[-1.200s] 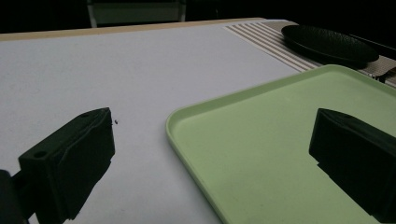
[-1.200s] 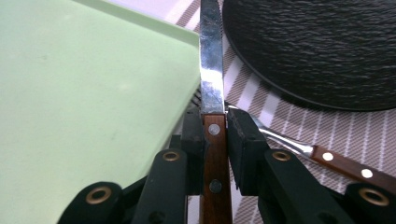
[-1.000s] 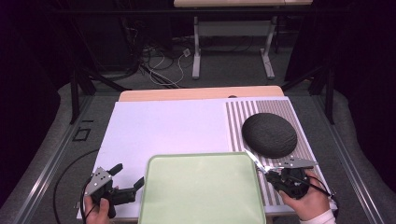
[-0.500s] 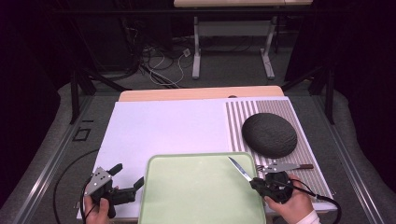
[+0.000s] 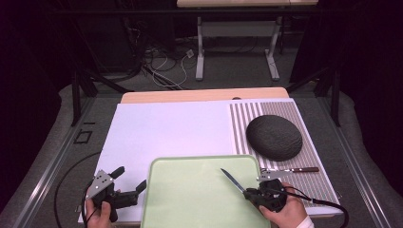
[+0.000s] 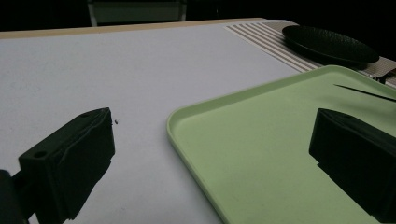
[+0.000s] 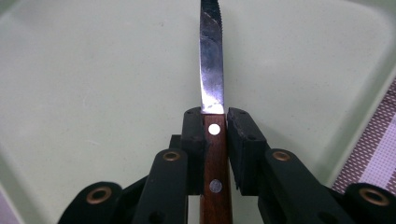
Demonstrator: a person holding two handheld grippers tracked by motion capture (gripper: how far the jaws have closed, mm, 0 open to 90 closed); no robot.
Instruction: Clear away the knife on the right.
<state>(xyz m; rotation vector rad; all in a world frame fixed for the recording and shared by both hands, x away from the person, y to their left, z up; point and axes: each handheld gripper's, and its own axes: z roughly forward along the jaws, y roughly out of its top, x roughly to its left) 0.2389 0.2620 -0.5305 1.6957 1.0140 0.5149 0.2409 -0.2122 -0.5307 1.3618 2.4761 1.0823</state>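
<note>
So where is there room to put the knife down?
The green tray is bare under the knife. The white mat between the tray and the table's far edge is bare too. The striped mat is crowded: a dark plate and another knife.

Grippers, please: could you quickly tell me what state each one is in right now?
Left gripper: open, holding nothing, beside the green tray.
Right gripper: closed on the wooden handle of a knife, blade over the tray.

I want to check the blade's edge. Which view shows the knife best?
The right gripper view: the knife runs up close, serrated edge and riveted wooden handle clear between the fingers. The high view shows it small over the green tray; the left gripper view catches its tip.
</note>
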